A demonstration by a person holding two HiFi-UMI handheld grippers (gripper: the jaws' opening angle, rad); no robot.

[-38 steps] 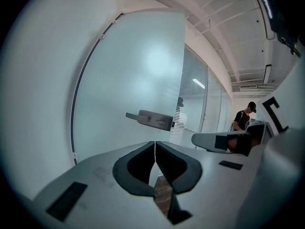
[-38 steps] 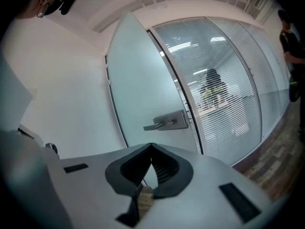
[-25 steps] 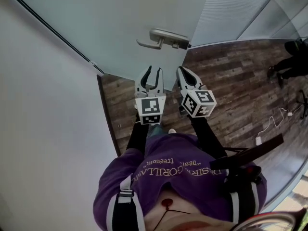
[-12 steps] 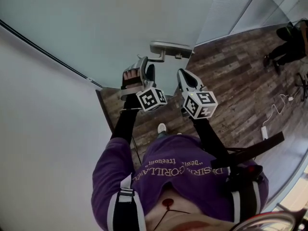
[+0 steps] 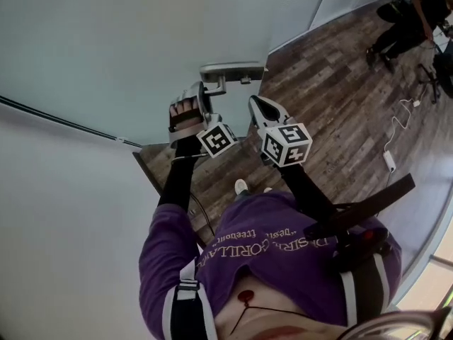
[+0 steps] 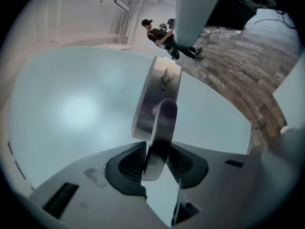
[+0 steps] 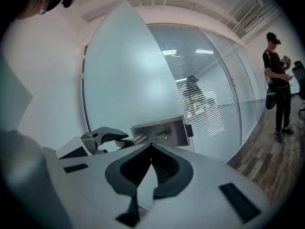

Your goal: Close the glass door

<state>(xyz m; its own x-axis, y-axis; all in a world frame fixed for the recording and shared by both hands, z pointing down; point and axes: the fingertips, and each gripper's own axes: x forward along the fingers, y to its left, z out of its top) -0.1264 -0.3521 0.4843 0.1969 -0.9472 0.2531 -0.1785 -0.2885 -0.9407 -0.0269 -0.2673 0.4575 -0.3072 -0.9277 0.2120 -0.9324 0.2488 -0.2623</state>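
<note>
The frosted glass door [image 5: 141, 41] carries a metal lever handle [image 5: 225, 71] on a metal plate [image 6: 155, 89]. My left gripper [image 5: 200, 94] is rolled on its side at the lever. In the left gripper view the lever [image 6: 162, 128] runs between the jaws of the left gripper [image 6: 155, 159]; they have just been closing, and both pads touch it. My right gripper [image 5: 256, 103] hangs just right of the handle, below the plate. Its jaws meet at the tips, as the right gripper view shows, so the right gripper [image 7: 151, 149] is shut on nothing.
A white wall [image 5: 56, 211] runs along the left of the door. Wood flooring [image 5: 333, 98] lies to the right, with a cable and power strip [image 5: 391, 160] on it. A person [image 5: 407, 13] stands far right. A glass wall with blinds [image 7: 214, 104] continues beyond the door.
My left gripper has rolled onto its side, moved up to the handle and taken the lever between its jaws. The right gripper has hardly shifted. The handle now sits further left in view.
</note>
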